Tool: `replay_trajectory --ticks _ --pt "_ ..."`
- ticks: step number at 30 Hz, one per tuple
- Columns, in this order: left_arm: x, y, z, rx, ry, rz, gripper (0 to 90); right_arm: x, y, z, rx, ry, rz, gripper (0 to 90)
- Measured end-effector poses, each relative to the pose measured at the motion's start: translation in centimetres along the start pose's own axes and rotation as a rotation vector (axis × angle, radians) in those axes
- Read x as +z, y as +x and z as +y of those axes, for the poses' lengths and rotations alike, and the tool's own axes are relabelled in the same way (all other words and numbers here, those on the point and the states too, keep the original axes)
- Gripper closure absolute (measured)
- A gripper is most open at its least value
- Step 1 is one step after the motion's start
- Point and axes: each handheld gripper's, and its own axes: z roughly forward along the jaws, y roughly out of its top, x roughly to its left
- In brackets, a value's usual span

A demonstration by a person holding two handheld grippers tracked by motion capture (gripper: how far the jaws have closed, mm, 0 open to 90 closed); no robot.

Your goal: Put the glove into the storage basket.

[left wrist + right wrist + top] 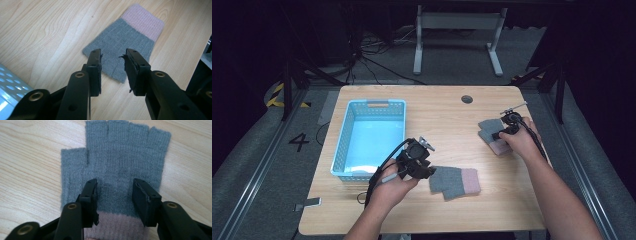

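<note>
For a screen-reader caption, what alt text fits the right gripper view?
The right gripper hangs with its two black jaws open over a grey knitted fingerless glove with a pink cuff, the jaws apart above the palm near the cuff. The glove lies flat on a light wooden table, finger openings pointing away from the camera.

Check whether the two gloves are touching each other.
Apart. The high view shows bare table between the near glove and the far glove.
</note>
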Motion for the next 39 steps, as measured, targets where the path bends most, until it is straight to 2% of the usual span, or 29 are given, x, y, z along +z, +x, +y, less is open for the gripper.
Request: replay_trajectory --ticks 4,9,12,18,25,32,39 --pt "0.0 -0.1 0.0 0.003 0.001 -0.001 66.6 0.1 0.3 0.0 0.006 0.007 -0.012 65.0" --pt "0.0 0.0 0.0 0.002 -0.001 -0.002 66.6 0.0 0.2 0.1 0.015 0.013 -0.002 80.5" --pt "0.0 0.0 0.0 0.001 -0.001 -0.003 66.7 -0.1 0.2 0.2 0.015 0.014 -0.001 85.4" --pt "0.0 0.0 0.0 0.002 0.0 -0.006 66.7 -0.7 0.0 0.2 0.021 -0.008 0.01 87.0" --pt "0.0 0.0 0.0 0.001 -0.003 -0.005 66.6 -2.5 0.1 0.3 0.015 -0.043 0.032 87.2" --pt "-0.1 -0.1 0.0 0.001 -0.005 -0.003 66.6 -4.6 1.0 0.5 -0.017 -0.062 0.051 87.1" --pt "-0.3 -0.1 0.0 0.003 -0.009 -0.003 66.5 -6.3 2.1 0.5 -0.076 -0.076 0.072 87.1"
